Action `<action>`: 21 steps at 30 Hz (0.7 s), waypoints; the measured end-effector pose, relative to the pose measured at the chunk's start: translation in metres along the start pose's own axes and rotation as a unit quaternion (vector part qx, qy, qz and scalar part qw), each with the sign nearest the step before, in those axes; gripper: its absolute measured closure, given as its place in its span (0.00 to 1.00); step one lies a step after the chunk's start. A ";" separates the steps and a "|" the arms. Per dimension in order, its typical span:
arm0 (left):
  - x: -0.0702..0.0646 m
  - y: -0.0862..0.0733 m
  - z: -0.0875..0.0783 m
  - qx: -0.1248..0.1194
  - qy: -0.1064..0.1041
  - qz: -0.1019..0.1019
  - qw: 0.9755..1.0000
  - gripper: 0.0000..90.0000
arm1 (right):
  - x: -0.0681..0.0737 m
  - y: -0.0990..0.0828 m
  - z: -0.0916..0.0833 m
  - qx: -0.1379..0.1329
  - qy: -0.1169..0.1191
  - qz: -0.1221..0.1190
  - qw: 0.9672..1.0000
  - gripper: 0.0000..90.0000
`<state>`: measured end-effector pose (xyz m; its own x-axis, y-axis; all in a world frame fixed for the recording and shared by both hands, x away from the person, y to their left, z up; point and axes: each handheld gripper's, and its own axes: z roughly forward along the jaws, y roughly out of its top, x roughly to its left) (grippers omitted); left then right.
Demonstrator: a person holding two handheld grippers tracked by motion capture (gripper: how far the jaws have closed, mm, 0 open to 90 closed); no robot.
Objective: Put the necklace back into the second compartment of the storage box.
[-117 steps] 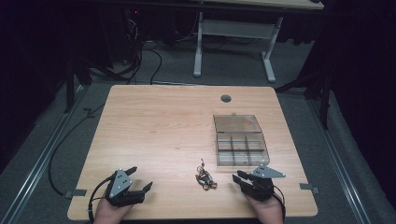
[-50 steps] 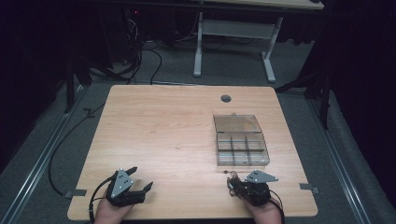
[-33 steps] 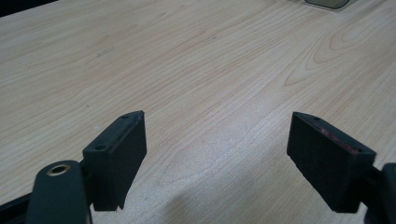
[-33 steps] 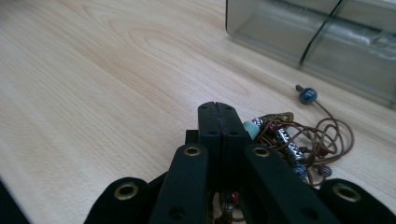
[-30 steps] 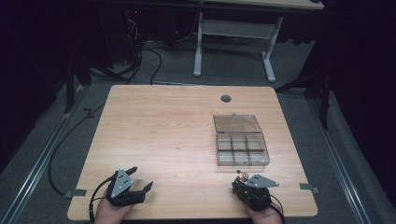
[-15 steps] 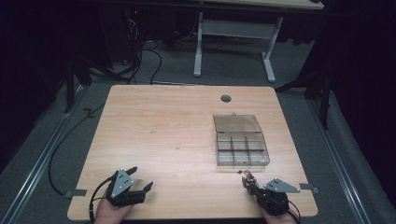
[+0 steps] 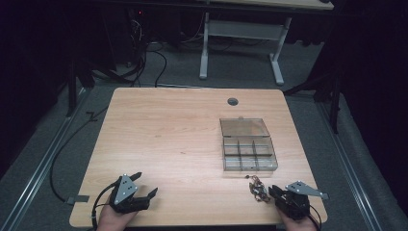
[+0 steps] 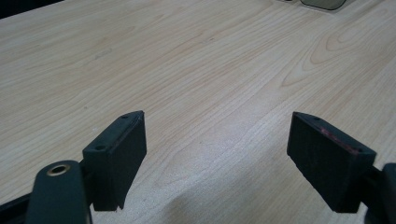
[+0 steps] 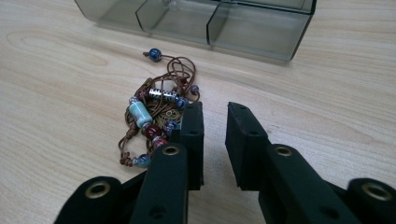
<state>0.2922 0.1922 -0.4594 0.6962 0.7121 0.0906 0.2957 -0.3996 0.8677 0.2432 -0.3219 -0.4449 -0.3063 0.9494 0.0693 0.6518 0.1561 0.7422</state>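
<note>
A person sits at a light wooden table (image 7: 168, 134) with a black gripper in each hand.

The right gripper (image 9: 215, 123) is low over the near right part of the table. Its two jaws have just been opening. Now there is a small gap between them, and I see only bare wood in that gap. They hold nothing. A little heap of beads on brown cord (image 9: 156, 109) lies on the table just to the left of the jaws in the right gripper view. The left jaw is right against the edge of the heap, and I cannot tell if it touches. The heap has a pale blue bead, some dark red ones, a small silver one and a dark blue bead at the end of a loose bit of cord.

From the high view, the beads (image 7: 258, 187) lie near the front edge of the table, just left of the right gripper (image 7: 281, 195), and just in front of a clear plastic box (image 7: 248, 144). The box has little rooms inside it, and its lid lies open, flat behind it. The beads are outside the box, close to its near wall but not touching it.

The left gripper (image 7: 139, 185) rests at the near left corner of the table, well apart from the beads and the box. Its jaws stand wide open with only bare table between them (image 8: 215, 135).
</note>
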 end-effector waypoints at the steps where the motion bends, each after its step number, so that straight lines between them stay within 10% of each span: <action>1: 0.000 0.000 0.000 0.000 -0.001 0.001 1.000 0.22 | 0.000 0.002 0.000 0.006 0.000 -0.002 1.000 0.84; 10: 0.000 0.000 0.000 0.000 -0.007 0.000 1.000 0.22 | -0.001 0.023 0.004 0.081 -0.026 -0.006 0.996 0.81; 21: 0.001 0.000 0.000 0.004 -0.016 0.002 1.000 0.22 | -0.003 0.044 0.008 0.176 -0.026 -0.012 0.984 0.81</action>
<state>0.2926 0.1928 -0.4594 0.7172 0.6925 0.0781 0.2984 -0.4065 0.8635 0.2784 -0.3158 -0.4174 -0.2937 0.9558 0.0136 0.8475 0.2538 0.4663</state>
